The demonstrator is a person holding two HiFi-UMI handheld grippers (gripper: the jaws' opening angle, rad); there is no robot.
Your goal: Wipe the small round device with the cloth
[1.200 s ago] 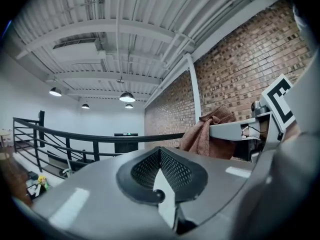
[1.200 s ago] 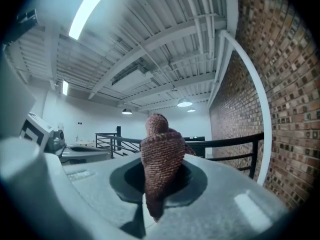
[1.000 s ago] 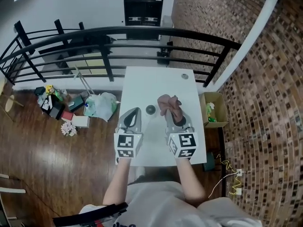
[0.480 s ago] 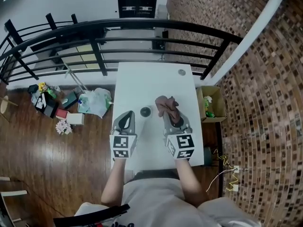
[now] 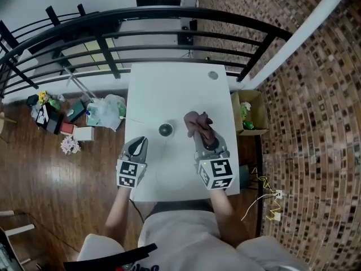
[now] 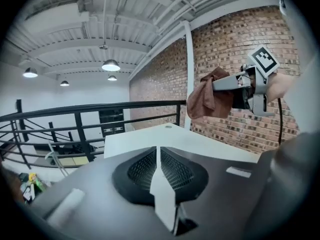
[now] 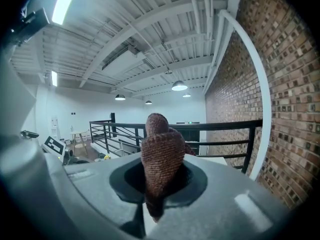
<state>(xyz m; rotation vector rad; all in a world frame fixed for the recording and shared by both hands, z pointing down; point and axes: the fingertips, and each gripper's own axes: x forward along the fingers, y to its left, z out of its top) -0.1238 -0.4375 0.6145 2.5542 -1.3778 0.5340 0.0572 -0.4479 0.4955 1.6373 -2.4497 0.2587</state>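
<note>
Just right of the round device [image 5: 164, 130], right gripper [image 5: 204, 136] pinches cloth [image 5: 197, 121]; left gripper [image 5: 140, 142] (closed, empty) lower-left.

The table [image 5: 180, 95] is white and rectangular, with its far short edge close to the black railing [image 5: 169, 35]. Two things lie directly on its top. The small round device [image 5: 164, 130], dark in colour, sits near the middle, a little toward the left side. A small grey disc [image 5: 212, 75] lies near the far right corner, well apart from the device. The rest of the surface is plain white.
</note>
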